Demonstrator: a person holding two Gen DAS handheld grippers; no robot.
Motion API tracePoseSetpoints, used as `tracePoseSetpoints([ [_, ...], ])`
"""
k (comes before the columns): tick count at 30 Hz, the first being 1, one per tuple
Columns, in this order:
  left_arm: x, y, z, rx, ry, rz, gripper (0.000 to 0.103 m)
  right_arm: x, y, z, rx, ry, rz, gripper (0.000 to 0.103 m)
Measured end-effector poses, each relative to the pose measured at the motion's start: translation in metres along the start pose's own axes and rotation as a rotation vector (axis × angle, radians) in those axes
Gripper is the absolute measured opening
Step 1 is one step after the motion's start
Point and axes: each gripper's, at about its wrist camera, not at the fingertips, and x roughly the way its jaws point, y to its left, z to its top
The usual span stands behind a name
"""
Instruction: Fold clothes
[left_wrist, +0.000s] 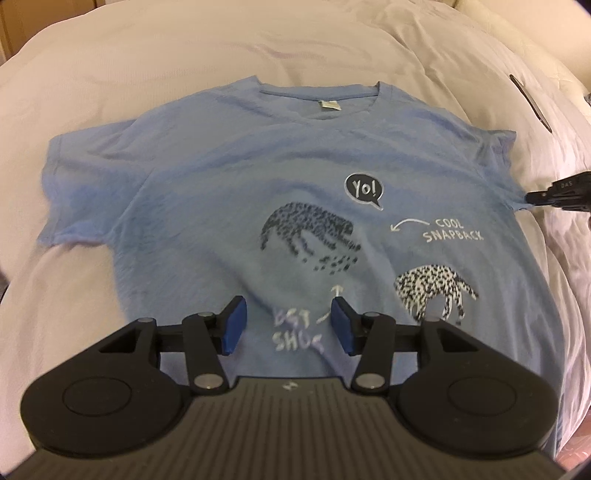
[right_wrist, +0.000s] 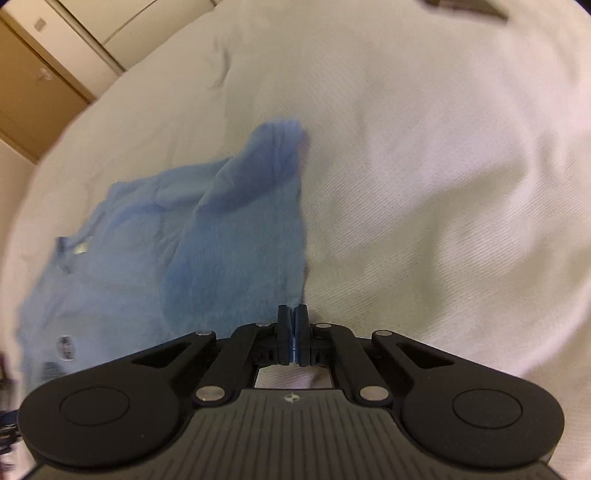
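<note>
Blue T-shirt (left_wrist: 229, 184) lies ahead of my spread left gripper (left_wrist: 287, 325); my right gripper (right_wrist: 293, 334) pinches its sleeve edge.

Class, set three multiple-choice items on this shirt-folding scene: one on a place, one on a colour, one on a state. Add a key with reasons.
1. Where does the T-shirt lie?
A. on a white bed cover
B. on a wooden floor
C. on a hanger

2. What colour is the T-shirt?
A. red
B. light blue
C. green

3. How is the left gripper?
A. open above the T-shirt
B. shut on a sock
C. out of view

Key: 1 A, pale bedding surrounds the shirt; 2 B, the fabric is blue; 3 A, its blue pads stand apart.
</note>
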Motion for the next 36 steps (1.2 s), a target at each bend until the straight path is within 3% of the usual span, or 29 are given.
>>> tracePoseSetpoints([
  [3, -0.007, 0.005, -0.007, -0.011, 0.001, 0.007, 0.045, -0.017, 0.013, -0.007, -0.061, -0.024, -0.121, 0.0],
  [6, -0.016, 0.007, -0.013, -0.022, -0.01, 0.02, 0.045, -0.021, 0.007, -0.016, -0.082, -0.005, -0.142, 0.0],
  [8, -0.025, 0.011, -0.02, -0.038, -0.018, 0.029, 0.046, -0.028, 0.006, -0.017, -0.087, -0.033, -0.134, 0.001],
  [14, -0.051, 0.026, -0.052, -0.1, -0.01, 0.061, 0.046, -0.045, 0.024, -0.023, -0.174, -0.059, -0.027, 0.022],
  [19, -0.07, 0.042, -0.088, -0.118, 0.034, 0.087, 0.046, -0.035, 0.042, -0.072, -0.181, 0.061, -0.015, 0.025],
  [23, -0.087, 0.047, -0.111, -0.026, 0.043, 0.054, 0.046, -0.062, 0.053, -0.113, -0.203, 0.051, -0.096, 0.025],
  [30, -0.092, 0.021, -0.136, 0.297, 0.031, -0.031, 0.053, -0.125, 0.1, -0.194, -0.265, 0.06, -0.079, 0.037],
  [32, -0.083, 0.013, -0.143, 0.374, 0.031, -0.008, 0.053, -0.134, 0.117, -0.218, -0.297, 0.074, -0.079, 0.041],
  [34, -0.072, 0.011, -0.147, 0.403, 0.038, 0.0, 0.041, -0.145, 0.131, -0.243, -0.326, 0.08, -0.087, 0.044],
  [36, -0.071, 0.019, -0.148, 0.354, 0.039, -0.04, 0.027, -0.152, 0.144, -0.264, -0.342, 0.092, -0.093, 0.044],
])
